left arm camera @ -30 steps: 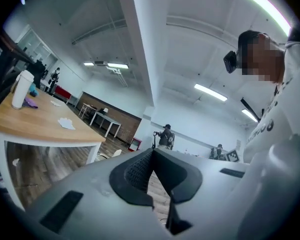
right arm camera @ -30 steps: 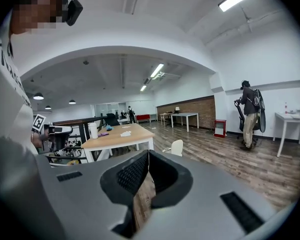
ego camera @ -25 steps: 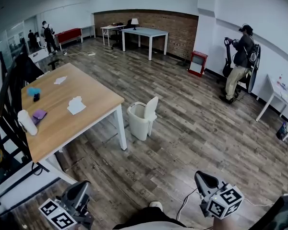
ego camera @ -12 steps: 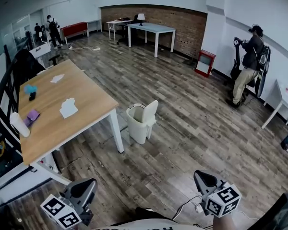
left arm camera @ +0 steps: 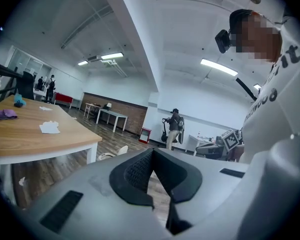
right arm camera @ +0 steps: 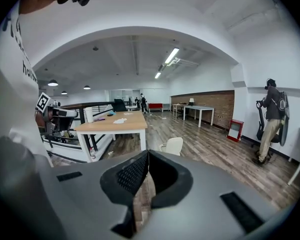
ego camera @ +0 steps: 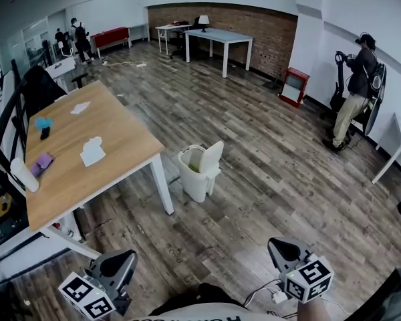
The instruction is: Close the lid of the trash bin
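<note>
Camera has edged nearer; both grippers stay low. Desk [ego camera: 120, 132] fills the left. Trash bin [ego camera: 195, 176] stands on the floor just beside the desk's near right corner, lid [ego camera: 214, 158] upright, open. Left gripper [ego camera: 115, 267] and right gripper [ego camera: 285, 251]: jaws together, nothing between.

table [ego camera: 120, 136] just beside trash bin [ego camera: 195, 179], open floor [ego camera: 274, 186]
</note>
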`<state>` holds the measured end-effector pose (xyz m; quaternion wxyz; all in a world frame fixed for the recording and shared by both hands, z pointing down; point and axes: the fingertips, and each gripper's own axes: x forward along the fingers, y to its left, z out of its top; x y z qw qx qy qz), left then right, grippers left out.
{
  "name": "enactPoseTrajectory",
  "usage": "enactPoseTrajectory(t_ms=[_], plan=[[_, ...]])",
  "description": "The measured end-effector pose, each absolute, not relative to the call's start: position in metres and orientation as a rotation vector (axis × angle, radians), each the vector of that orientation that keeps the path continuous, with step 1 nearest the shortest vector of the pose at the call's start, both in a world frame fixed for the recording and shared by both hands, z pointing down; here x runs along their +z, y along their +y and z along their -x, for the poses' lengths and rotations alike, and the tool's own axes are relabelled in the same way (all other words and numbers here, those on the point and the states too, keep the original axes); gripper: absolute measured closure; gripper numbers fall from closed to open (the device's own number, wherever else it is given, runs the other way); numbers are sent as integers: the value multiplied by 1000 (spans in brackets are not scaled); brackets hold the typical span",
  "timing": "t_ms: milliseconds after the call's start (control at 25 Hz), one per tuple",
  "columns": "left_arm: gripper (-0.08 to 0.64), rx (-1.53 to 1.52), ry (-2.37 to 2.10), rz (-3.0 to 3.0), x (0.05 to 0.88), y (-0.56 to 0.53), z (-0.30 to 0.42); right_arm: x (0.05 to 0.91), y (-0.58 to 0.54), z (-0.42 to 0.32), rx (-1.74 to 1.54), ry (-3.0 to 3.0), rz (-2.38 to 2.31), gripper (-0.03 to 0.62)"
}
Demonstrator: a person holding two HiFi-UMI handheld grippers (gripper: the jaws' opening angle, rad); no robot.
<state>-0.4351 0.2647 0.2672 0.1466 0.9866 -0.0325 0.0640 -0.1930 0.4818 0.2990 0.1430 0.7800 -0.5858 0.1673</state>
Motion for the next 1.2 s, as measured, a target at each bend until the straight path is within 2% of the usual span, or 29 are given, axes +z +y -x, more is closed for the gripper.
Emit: enactPoseTrajectory(t_ms=[1200], plan=[[555, 218, -88, -2803, 277, 215, 357, 327, 433, 142, 555, -1682, -2150, 581]])
